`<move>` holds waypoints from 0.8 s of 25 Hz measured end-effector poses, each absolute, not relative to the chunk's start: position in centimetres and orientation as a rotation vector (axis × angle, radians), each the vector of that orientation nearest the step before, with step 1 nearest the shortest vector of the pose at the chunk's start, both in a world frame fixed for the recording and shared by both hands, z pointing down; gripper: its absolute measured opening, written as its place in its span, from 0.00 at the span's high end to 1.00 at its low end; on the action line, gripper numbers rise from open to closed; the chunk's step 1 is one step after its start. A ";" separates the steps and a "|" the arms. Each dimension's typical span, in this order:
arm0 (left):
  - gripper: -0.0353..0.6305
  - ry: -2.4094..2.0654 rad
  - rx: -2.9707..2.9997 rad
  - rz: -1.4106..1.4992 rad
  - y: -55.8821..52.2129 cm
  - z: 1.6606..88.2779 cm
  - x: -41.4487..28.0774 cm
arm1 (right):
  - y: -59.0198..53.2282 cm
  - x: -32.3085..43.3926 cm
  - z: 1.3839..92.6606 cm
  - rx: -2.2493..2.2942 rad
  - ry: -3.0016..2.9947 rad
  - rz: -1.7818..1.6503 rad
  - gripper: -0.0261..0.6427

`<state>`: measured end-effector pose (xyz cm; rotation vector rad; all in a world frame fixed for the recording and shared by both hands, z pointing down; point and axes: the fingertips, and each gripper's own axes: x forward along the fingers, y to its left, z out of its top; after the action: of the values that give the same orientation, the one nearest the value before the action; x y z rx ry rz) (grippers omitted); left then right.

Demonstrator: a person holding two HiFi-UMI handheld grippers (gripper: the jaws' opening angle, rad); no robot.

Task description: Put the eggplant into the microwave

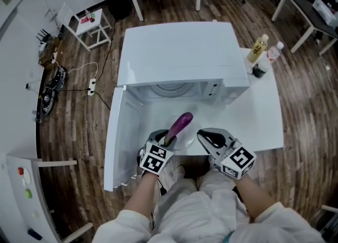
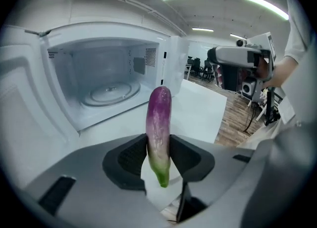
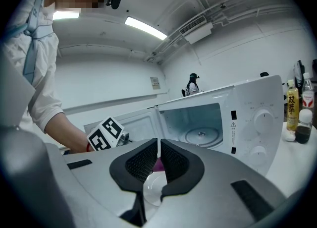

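Two grippers: the left gripper and the right gripper sit side by side at the near edge of the worktop, in front of the open microwave.
Left jaws: clenched on the eggplant, the pads pressing its lower part from both sides.
Right jaws: drawn together to a thin slit, with nothing between them.
Eggplant look: slim and glossy, deep purple at the rounded tip, fading through a pale band to a green stem end that pokes out below the pads.
Eggplant axis: its long axis runs along the left jaws. In the head view it slants from the gripper up and right, the purple tip pointing away from the person toward the microwave mouth and the green end toward the person.
Eggplant place: held off the worktop, in front of the cavity and outside it.
Plate: a white plate lies on the worktop under the jaws.
Door: the microwave door is swung wide open to the left.
Cavity: white inside, with a glass turntable on its floor.
Bottles: a yellow bottle and a clear bottle stand right of the microwave.
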<state>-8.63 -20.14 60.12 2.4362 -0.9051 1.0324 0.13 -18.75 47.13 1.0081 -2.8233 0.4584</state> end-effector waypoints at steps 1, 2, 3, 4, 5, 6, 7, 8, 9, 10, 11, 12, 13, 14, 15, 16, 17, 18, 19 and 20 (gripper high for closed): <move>0.73 -0.904 2.446 1.036 -20.2 59.7 -8.5 | -18.9 0.1 47.0 1.010 -2.827 0.455 0.90; 0.73 -0.904 2.454 1.040 -20.4 59.3 -8.4 | -18.9 0.1 46.9 1.013 -2.829 0.454 0.90; 0.73 -0.906 2.460 1.042 -20.6 58.9 -8.4 | -19.0 0.1 46.8 1.016 -2.831 0.454 0.90; 0.73 -0.909 2.463 1.043 -20.9 58.6 -8.3 | -19.2 0.1 46.6 1.020 -2.835 0.451 0.90; 0.73 -0.912 2.467 1.047 -21.3 58.3 -8.3 | -19.3 0.1 46.4 1.025 -2.841 0.444 0.90; 0.73 -0.916 2.472 1.055 -21.9 58.0 -8.3 | -19.5 0.2 46.2 1.031 -2.847 0.434 0.90; 0.73 -0.922 2.478 1.066 -22.4 57.8 -8.3 | -19.6 0.2 46.0 1.037 -2.852 0.425 0.90; 0.73 -0.930 2.486 1.078 -23.0 57.5 -8.4 | -19.6 0.3 45.8 1.043 -2.855 0.419 0.90; 0.73 -0.940 2.494 1.089 -23.7 57.3 -8.4 | -19.7 0.4 45.7 1.052 -2.858 0.415 0.90; 0.73 -0.948 2.503 1.097 -24.4 57.1 -8.5 | -19.8 0.5 45.5 1.063 -2.861 0.410 0.90; 0.73 -0.956 2.513 1.104 -25.0 56.9 -8.6 | -19.9 0.6 45.3 1.073 -2.865 0.401 0.90; 0.73 -0.962 2.526 1.110 -25.6 56.7 -8.6 | -20.0 0.6 45.1 1.081 -2.870 0.390 0.90; 0.73 -0.968 2.540 1.113 -26.2 56.5 -8.6 | -20.1 0.7 44.9 1.088 -2.875 0.379 0.90; 0.73 -0.973 2.555 1.111 -26.7 56.3 -8.5 | -20.2 0.8 44.8 1.094 -2.879 0.372 0.90; 0.73 -0.978 2.569 1.106 -27.2 56.1 -8.4 | -20.4 0.9 44.6 1.101 -2.883 0.364 0.90; 0.73 -0.984 2.581 1.100 -27.7 56.0 -8.2 | -20.5 1.0 44.5 1.106 -2.886 0.356 0.90; 0.73 -0.991 2.590 1.094 -28.1 55.9 -8.1 | -20.7 1.1 44.5 1.112 -2.889 0.345 0.90; 0.73 -0.998 2.596 1.095 -28.5 55.9 -8.1 | -20.9 1.1 44.5 1.118 -2.893 0.332 0.90; 0.73 -1.003 2.600 1.102 -28.9 56.0 -8.1 | -21.1 1.2 44.5 1.124 -2.897 0.316 0.90; 0.73 -1.007 2.602 1.115 -29.4 56.1 -8.1 | -21.3 1.2 44.6 1.130 -2.901 0.298 0.90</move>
<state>-8.13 -29.40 56.09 2.6024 -1.0071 1.1154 1.16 -21.28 44.56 1.1299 -2.9009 0.2979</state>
